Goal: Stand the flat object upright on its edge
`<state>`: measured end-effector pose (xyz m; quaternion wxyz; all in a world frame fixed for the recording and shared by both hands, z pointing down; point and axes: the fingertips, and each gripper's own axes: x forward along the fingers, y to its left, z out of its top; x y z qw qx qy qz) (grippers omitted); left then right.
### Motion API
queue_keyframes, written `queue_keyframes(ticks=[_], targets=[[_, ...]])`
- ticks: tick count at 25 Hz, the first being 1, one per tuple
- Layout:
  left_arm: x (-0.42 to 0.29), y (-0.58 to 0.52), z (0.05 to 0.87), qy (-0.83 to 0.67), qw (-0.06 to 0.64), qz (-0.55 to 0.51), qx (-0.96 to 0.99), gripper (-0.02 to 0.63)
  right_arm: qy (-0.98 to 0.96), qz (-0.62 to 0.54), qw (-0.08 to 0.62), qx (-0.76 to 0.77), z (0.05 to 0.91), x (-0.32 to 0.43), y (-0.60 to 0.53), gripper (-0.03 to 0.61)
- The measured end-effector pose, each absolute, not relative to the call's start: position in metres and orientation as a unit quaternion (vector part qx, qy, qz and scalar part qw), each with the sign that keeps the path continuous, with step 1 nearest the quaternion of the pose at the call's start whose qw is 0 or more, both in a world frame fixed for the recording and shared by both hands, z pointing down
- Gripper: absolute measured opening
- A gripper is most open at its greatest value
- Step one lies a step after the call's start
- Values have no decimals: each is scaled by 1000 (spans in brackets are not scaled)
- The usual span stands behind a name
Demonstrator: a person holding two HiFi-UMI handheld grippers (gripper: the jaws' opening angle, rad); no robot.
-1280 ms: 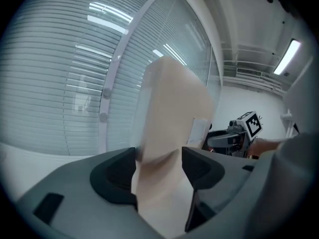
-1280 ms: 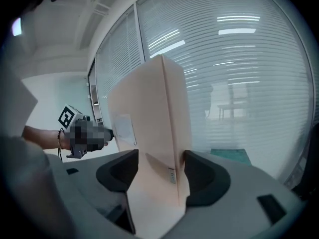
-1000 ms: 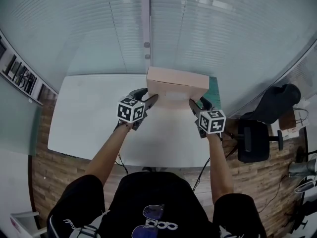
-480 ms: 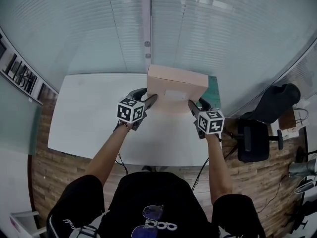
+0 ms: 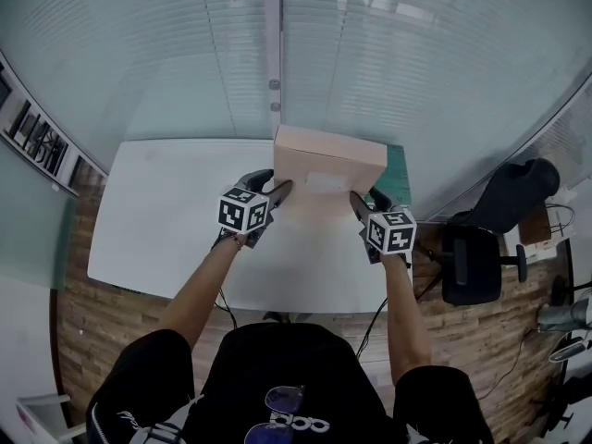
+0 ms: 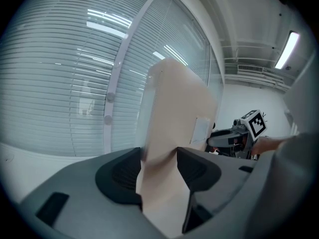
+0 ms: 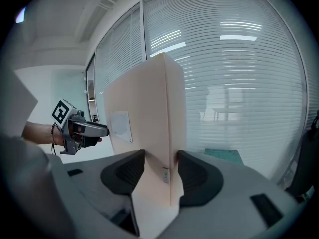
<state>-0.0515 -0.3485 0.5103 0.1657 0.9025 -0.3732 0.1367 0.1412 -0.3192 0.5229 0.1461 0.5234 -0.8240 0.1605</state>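
Note:
The flat tan cardboard box [image 5: 328, 155] is raised over the white table [image 5: 157, 211], its broad face with a white label [image 5: 319, 181] turned toward me. My left gripper [image 5: 282, 189] is shut on the box's left edge. My right gripper [image 5: 356, 198] is shut on its right edge. In the left gripper view the box [image 6: 174, 108] rises steeply between the jaws of the left gripper [image 6: 159, 168], pads on both faces. In the right gripper view the box [image 7: 144, 113] stands the same way in the right gripper [image 7: 160, 171]. Its lower edge is hidden.
A glass wall with blinds [image 5: 277, 44] runs just behind the table. A green mat [image 5: 399, 166] lies at the table's back right corner. A black office chair [image 5: 472, 262] stands to the right on the wooden floor. Cables hang below the table's front edge.
Both grippers have drawn slightly toward me with the box still held. The box's top edge has hardly moved.

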Motion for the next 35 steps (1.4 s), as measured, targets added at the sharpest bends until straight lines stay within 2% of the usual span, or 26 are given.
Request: queue_keyframes(ticks=[35], targets=[[-21, -462, 512, -398, 160, 135, 893, 241, -823, 157, 134, 530, 518, 174, -441, 230]])
